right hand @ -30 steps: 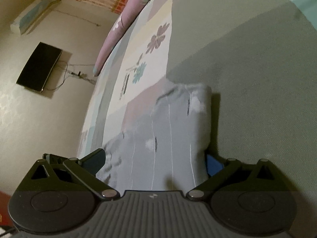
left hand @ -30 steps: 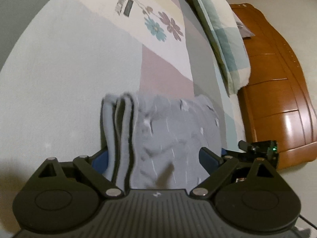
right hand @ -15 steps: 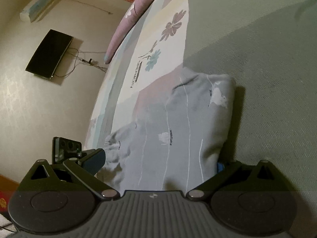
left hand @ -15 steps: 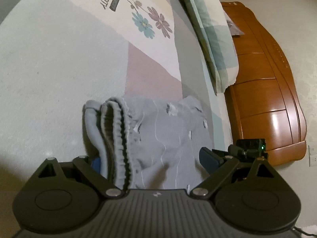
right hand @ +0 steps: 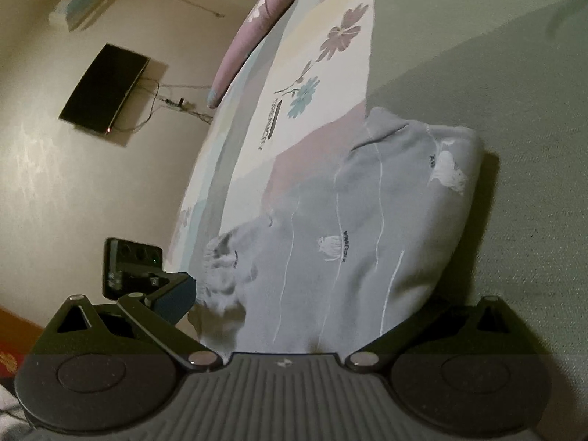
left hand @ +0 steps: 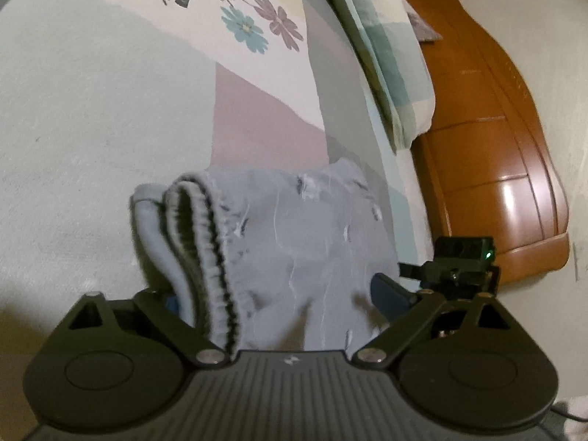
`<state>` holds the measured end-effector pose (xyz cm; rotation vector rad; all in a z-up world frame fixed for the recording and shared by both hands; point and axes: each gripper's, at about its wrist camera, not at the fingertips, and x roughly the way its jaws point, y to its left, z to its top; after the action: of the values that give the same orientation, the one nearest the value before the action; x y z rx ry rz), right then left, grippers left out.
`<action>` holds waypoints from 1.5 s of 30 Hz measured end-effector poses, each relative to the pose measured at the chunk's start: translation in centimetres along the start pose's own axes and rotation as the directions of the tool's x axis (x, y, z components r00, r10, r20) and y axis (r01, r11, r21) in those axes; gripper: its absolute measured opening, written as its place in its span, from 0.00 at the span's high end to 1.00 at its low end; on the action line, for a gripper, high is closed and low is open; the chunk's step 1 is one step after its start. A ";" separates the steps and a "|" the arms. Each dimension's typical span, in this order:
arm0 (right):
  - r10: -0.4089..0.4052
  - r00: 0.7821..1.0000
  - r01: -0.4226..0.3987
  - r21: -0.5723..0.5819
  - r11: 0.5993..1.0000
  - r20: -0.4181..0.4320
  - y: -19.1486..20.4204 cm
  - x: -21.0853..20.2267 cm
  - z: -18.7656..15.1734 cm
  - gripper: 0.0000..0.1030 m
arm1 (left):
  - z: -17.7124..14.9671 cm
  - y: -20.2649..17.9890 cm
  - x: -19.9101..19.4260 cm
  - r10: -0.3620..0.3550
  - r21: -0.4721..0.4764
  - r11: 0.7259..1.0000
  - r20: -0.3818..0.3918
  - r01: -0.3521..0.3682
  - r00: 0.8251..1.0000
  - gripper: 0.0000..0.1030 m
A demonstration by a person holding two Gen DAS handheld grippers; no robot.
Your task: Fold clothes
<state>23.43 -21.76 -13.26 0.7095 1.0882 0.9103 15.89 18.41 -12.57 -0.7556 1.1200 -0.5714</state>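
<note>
A folded grey garment (left hand: pixel 294 239) with thin white lines and small prints lies on the patchwork bed sheet (left hand: pixel 92 110). Its elastic waistband edge stands up on the left side. My left gripper (left hand: pixel 281 294) straddles the near end. Its jaws are closing with the cloth between them, and the left finger is mostly hidden behind the waistband. In the right wrist view the same garment (right hand: pixel 349 239) lies between the wide jaws of my right gripper (right hand: pixel 305 299). There the cloth covers the right finger.
A checked pillow (left hand: pixel 386 55) leans against the wooden headboard (left hand: pixel 496 147) at the right. A purple bolster (right hand: pixel 257 29) lies along the far edge of the bed. A dark screen (right hand: pixel 104 88) hangs on the wall beyond it.
Both views have rolled and drawn closer to the garment. The waistband edge has bunched up against my left finger, and the left jaws have narrowed a little.
</note>
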 end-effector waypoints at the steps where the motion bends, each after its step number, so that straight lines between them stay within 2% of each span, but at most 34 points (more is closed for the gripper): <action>1: 0.005 1.000 -0.005 -0.014 1.000 -0.002 0.0 -0.3 -0.3 0.01 | -0.2 0.2 -0.3 0.014 0.004 1.000 0.001 -0.014 1.000 0.29; 3: 0.014 1.000 -0.014 -0.019 1.000 0.001 -0.2 -0.5 -0.4 0.02 | -0.2 1.3 -0.8 0.025 -0.027 0.999 0.004 -0.025 1.000 0.50; 4: 0.018 1.000 -0.018 -0.020 1.000 0.003 -0.3 -0.6 -0.4 0.02 | -0.1 1.7 -1.0 0.028 -0.045 0.999 0.005 -0.028 1.000 0.53; 8: -0.015 1.000 0.015 -0.037 0.999 -0.005 0.1 -0.1 -0.1 0.03 | 0.0 1.4 -0.8 0.050 0.002 0.999 -0.006 -0.050 0.999 0.56; 10: -0.031 1.000 0.031 -0.045 0.999 -0.001 0.1 -0.1 -0.2 0.08 | 0.0 0.9 -0.7 0.077 0.027 0.997 -0.009 -0.077 0.997 0.58; 12: -0.048 0.999 0.048 -0.045 0.998 0.009 -0.1 -0.4 -0.4 0.22 | -0.1 0.7 -0.7 0.111 0.039 0.993 -0.007 -0.111 0.994 0.69; 13: -0.055 0.998 0.056 -0.041 0.998 0.016 -0.4 -0.6 -0.5 0.25 | -0.1 0.7 -0.7 0.127 0.041 0.991 -0.004 -0.127 0.992 0.73; 16: -0.098 0.995 0.099 -0.026 0.995 0.035 -1.1 -1.0 -0.7 0.56 | -0.2 0.7 -0.7 0.144 0.033 0.989 0.006 -0.144 0.990 0.74; 17: -0.130 0.991 0.130 0.000 0.991 0.043 -1.6 -1.2 -0.8 0.89 | -0.3 0.6 -0.7 0.151 0.033 0.988 0.010 -0.152 0.988 0.74; 19: -0.142 0.988 0.139 0.045 0.989 0.054 -2.4 -1.4 -0.9 0.91 | -0.5 -0.1 -0.6 0.186 0.062 0.980 0.018 -0.187 0.982 0.75; 21: -0.146 0.987 0.145 0.030 0.989 0.068 -2.3 -1.5 -1.2 0.91 | -0.8 -0.9 -0.5 0.221 0.091 0.971 0.028 -0.222 0.975 0.75; 24: -0.205 0.976 0.205 0.008 0.979 0.078 -1.1 -1.4 -1.4 0.91 | -1.0 -1.9 -0.3 0.271 0.123 0.954 0.040 -0.274 0.962 0.77; 27: -0.254 0.964 0.256 -0.015 0.967 0.084 0.0 -1.4 -1.5 0.90 | -1.2 -2.5 -0.3 0.299 0.125 0.945 0.054 -0.303 0.953 0.79; 32: -0.318 0.942 0.326 -0.068 0.943 0.107 1.6 -1.4 -2.0 0.88 | -1.2 -4.3 -0.1 0.346 0.180 0.918 0.071 -0.353 0.936 0.80; 41: -0.284 0.939 0.310 -0.119 0.943 0.192 4.5 -3.9 -3.3 0.91 | 0.3 -9.6 0.1 0.367 0.294 0.878 0.098 -0.379 0.925 0.81; 45: -0.286 0.925 0.328 -0.147 0.933 0.249 5.7 -5.8 -3.8 0.91 | 1.4 -13.0 1.6 0.366 0.363 0.851 0.106 -0.378 0.925 0.81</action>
<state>17.26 -24.11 -7.14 0.4550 0.8697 0.6334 17.25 9.44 -3.02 -0.1997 1.0489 -0.4226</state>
